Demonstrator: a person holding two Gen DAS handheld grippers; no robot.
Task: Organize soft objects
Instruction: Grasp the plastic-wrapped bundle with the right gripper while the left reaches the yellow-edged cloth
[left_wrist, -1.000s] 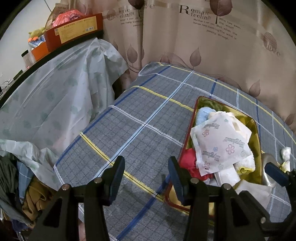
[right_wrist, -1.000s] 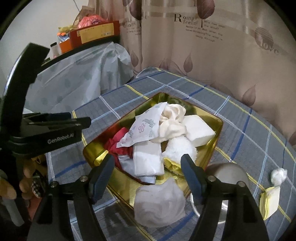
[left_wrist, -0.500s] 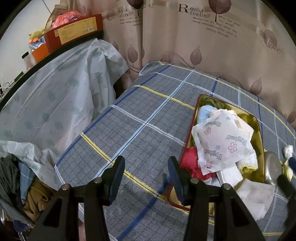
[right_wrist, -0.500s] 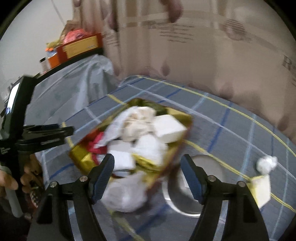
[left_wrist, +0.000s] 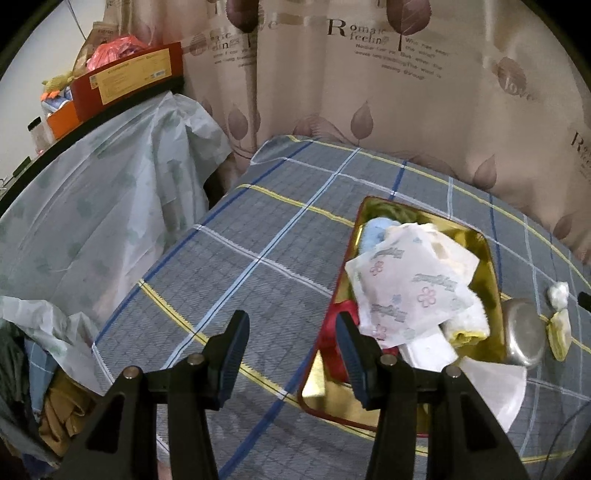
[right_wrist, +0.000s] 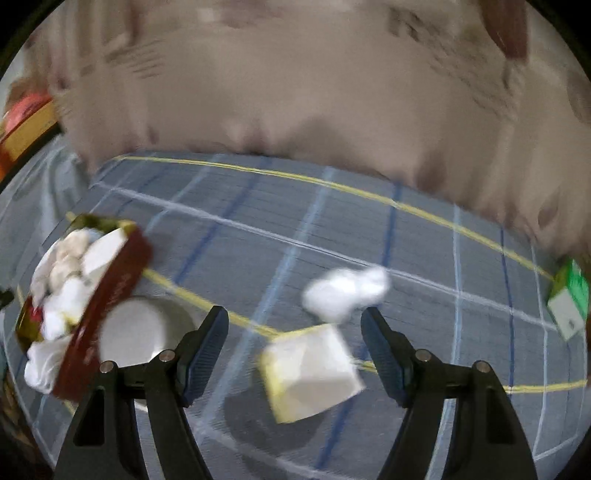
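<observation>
A gold tin tray (left_wrist: 493, 258) with a red outer wall sits on the checked cloth, filled with soft items: a flower-printed tissue pack (left_wrist: 410, 288), a red cloth (left_wrist: 334, 332), white pieces. My left gripper (left_wrist: 293, 339) is open and empty, at the tray's near left corner. In the blurred right wrist view the tray (right_wrist: 110, 295) is at far left. My right gripper (right_wrist: 295, 336) is open and empty, straddling a folded white-and-yellow cloth (right_wrist: 310, 373). A white crumpled ball (right_wrist: 345, 293) lies just beyond it.
A steel bowl (left_wrist: 524, 330) (right_wrist: 142, 328) stands right of the tray. A white cloth (left_wrist: 496, 387) lies at the tray's near end. A green-and-white box (right_wrist: 569, 299) is at far right. A curtain hangs behind; a plastic-covered shelf (left_wrist: 96, 206) is left.
My right gripper has swung right, from over the tray to over the folded white-and-yellow cloth. The left gripper has hardly moved.
</observation>
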